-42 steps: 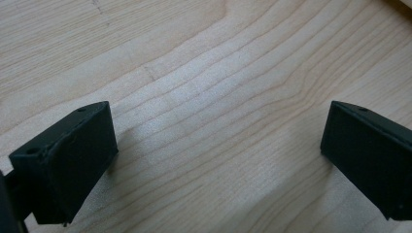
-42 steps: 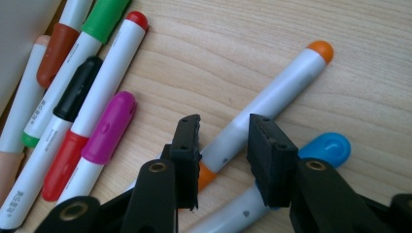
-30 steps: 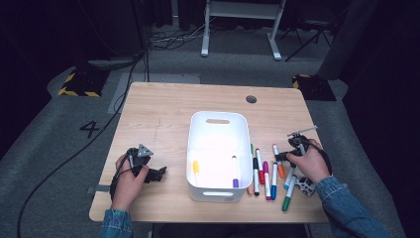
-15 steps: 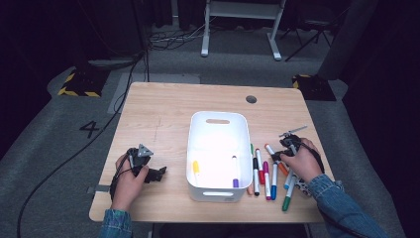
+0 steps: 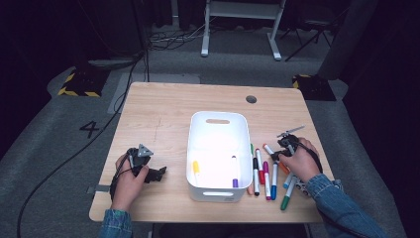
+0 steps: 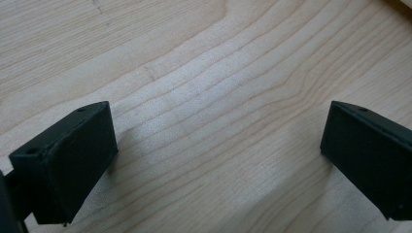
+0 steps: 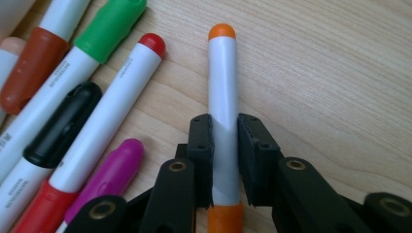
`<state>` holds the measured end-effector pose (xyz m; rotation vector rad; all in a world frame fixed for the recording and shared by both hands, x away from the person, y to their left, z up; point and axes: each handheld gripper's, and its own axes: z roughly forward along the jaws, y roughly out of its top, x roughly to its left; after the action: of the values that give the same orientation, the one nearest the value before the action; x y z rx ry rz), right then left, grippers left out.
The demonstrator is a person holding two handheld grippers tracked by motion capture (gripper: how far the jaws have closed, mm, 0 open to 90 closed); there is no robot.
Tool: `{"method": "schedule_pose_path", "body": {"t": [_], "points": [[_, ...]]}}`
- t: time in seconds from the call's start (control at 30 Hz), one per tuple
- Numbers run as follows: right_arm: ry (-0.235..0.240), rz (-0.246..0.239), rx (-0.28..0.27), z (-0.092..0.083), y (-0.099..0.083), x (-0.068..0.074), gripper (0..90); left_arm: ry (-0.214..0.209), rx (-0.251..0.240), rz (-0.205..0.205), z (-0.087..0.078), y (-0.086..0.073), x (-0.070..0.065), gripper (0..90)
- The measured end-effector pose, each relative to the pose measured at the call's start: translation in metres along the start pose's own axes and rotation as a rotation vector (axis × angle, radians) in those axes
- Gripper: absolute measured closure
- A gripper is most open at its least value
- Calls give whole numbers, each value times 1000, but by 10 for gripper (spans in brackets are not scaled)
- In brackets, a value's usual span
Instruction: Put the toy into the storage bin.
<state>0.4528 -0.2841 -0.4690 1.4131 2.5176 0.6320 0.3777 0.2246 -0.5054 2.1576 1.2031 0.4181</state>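
Dark room, grey floor; pale wooden counter (image 5: 163,119) carries a white bin (image 5: 218,130) at its middle, with a yellow and a purple marker inside. Loose markers (image 5: 261,171) lie in a row between the bin and the right hand-held gripper (image 7: 224,145). Its jaws have just been closing and now clamp the orange marker (image 7: 223,97), which lies flat on the counter, pads on the white barrel near the orange cap. Judgement: light, rigid plastic, smooth and round, so it may roll or swivel; a mid-barrel hold would balance better. Left hand-held gripper (image 6: 218,160) rests well apart, jaws wide over bare wood, nothing between them.
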Motion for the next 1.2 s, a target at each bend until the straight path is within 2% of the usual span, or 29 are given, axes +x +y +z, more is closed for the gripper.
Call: {"method": "schedule_pose_path", "body": {"t": [0.13,0.17,0.43,0.47,0.63,0.77,1.0,1.2], "points": [[26,14,5,0,1,-2,766,0,1,1,0,0,0,0],[45,29,-4,-1,1,-3,767,0,-1,0,0,0,0,0],[100,56,-46,-13,4,-5,767,0,-1,0,0,0,0,0],[121,69,-62,-19,6,-4,767,0,-1,0,0,0,0,0],[159,60,-98,-32,11,-1,767,0,-1,0,0,0,0,0],[192,76,-110,-42,14,4,767,0,-1,0,0,0,0,0],[219,70,-142,-56,18,11,766,0,0,0,0,0,0,0],[256,38,-180,-75,24,22,766,0,-1,0,0,0,0,0]]}}
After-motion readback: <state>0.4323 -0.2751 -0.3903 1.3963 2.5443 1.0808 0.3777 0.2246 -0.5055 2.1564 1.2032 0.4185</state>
